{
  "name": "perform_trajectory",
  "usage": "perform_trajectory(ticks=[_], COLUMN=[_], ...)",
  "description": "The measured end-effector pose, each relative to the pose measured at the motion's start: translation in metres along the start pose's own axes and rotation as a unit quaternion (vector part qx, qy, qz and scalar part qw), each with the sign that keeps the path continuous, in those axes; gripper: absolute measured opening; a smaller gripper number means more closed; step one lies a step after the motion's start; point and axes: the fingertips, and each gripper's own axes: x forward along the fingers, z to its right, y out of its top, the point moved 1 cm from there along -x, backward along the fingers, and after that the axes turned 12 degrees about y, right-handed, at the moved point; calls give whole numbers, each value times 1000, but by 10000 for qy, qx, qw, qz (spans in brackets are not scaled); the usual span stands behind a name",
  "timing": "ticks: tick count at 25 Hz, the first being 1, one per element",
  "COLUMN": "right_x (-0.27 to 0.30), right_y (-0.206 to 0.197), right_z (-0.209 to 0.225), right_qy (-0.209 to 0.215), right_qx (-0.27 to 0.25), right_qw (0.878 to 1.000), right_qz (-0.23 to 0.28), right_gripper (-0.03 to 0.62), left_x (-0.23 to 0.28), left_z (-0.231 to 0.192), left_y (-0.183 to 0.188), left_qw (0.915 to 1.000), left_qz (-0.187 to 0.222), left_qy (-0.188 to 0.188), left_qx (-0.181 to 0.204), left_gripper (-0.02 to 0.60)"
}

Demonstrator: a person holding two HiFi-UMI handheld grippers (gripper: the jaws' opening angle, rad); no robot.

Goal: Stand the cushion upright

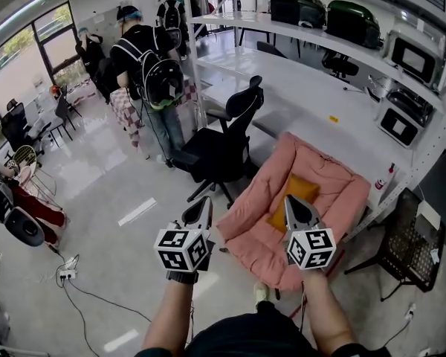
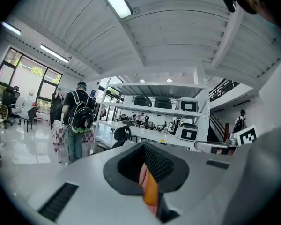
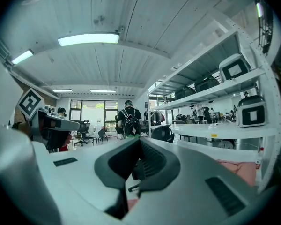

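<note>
A mustard-orange cushion (image 1: 298, 185) lies flat on the seat of a pink padded lounge chair (image 1: 340, 192) in the head view. Both grippers are held up in front of me, above the chair's near edge and not touching it. My left gripper (image 1: 203, 204) hangs left of the chair, jaws together, nothing in them. My right gripper (image 1: 298, 201) hovers over the cushion's near part, shut and empty. In the left gripper view a strip of the cushion (image 2: 151, 192) and pink fabric shows beyond the closed jaws. The right gripper view shows the room and a bit of the pink chair (image 3: 246, 168).
A black office chair (image 1: 224, 144) stands just behind the pink chair, by a long white table (image 1: 305, 88) under shelves. A black mesh rack (image 1: 409, 244) is at the right. People with backpacks (image 1: 153, 73) stand farther back. Cables and a power strip (image 1: 67, 274) lie on the floor at left.
</note>
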Motion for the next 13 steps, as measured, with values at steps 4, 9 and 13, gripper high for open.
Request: perform_trajectory(ticks=[4,9,13], right_x=[2,5,7], right_y=[-2,-2,-2], right_z=[0,0,0], right_qy=[27,55,67], right_qx=[-18,-25,-43], right_qw=[10000,10000,10000], right_qz=[-5,-18,-14], right_gripper=[3,3,3], left_x=[1,2,3], left_z=[1,0,0], left_y=[0,0,2], left_qw=[10000,10000,10000], left_qz=[35,37,65], left_qy=[0,8,27], left_qx=[16,50,66], left_gripper=[6,6,6])
